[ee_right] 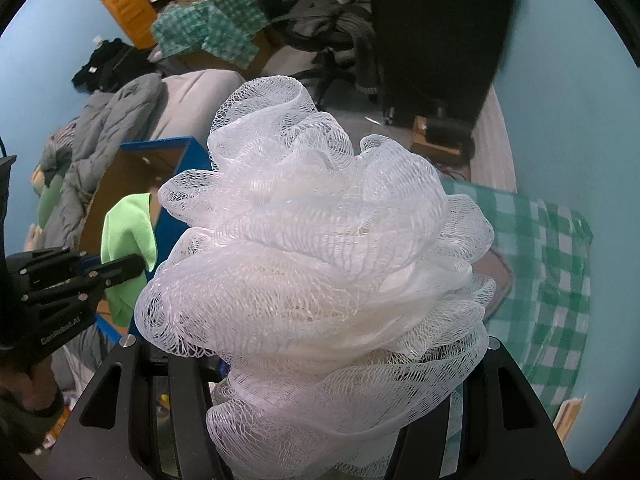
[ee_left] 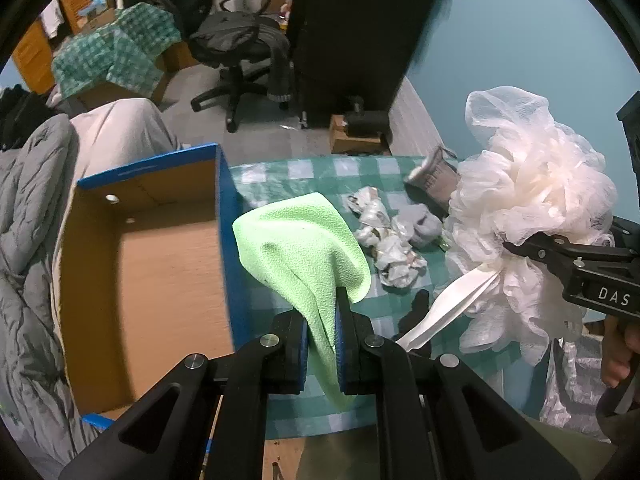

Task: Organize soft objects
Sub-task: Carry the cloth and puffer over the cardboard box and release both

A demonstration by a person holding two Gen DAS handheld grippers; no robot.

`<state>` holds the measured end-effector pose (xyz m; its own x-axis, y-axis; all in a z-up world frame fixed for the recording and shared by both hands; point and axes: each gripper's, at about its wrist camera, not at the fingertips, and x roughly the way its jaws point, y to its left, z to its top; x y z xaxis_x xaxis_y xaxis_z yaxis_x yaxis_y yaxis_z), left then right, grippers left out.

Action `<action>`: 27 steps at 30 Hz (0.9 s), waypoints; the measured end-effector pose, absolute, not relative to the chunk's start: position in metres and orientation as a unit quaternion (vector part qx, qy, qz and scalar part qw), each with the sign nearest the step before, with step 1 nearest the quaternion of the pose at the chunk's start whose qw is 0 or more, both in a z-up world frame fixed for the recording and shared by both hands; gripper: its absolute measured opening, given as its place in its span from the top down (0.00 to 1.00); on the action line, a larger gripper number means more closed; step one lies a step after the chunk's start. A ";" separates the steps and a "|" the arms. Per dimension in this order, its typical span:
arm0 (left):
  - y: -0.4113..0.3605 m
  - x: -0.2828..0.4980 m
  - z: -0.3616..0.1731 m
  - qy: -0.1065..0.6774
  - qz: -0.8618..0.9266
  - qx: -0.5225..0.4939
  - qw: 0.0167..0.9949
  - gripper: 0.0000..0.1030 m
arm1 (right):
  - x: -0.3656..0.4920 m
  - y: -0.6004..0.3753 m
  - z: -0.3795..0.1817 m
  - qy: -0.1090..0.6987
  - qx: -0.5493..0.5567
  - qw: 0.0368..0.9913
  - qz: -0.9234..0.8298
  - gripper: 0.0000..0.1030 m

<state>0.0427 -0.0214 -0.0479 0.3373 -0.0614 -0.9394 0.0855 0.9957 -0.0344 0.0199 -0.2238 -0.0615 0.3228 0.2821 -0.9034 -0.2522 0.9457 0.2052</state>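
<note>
My left gripper point(ee_left: 322, 320) is shut on a light green cloth point(ee_left: 304, 256), which hangs over the table beside the right wall of an empty blue cardboard box point(ee_left: 140, 264). In the right wrist view the green cloth point(ee_right: 128, 228) and the left gripper point(ee_right: 134, 264) show at the left, in front of the blue box point(ee_right: 172, 160). My right gripper point(ee_right: 316, 344) is shut on a white mesh bath sponge point(ee_right: 320, 248), which hides its fingertips. The left wrist view has the sponge point(ee_left: 528, 220) lifted at the right, its white ribbon loop point(ee_left: 444, 312) dangling.
On the green checked tablecloth point(ee_left: 304, 168) lie crumpled patterned fabric point(ee_left: 384, 240), grey socks point(ee_left: 420, 222) and a grey cloth item point(ee_left: 434, 178). A grey quilt point(ee_left: 28, 240) lies left of the box. A black office chair point(ee_left: 240, 48) and a dark cabinet point(ee_left: 352, 32) stand behind.
</note>
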 end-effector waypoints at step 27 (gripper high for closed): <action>0.092 0.028 -0.034 0.567 0.040 -0.053 0.821 0.90 | 0.050 -0.087 -0.051 0.534 -0.060 0.793 0.287 0.46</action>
<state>0.0279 0.0923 -0.0340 0.3545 0.0056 -0.9350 -0.1248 0.9913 -0.0414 0.0504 -0.0873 -0.0508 0.2644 0.3915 -0.8814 -0.5188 0.8281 0.2122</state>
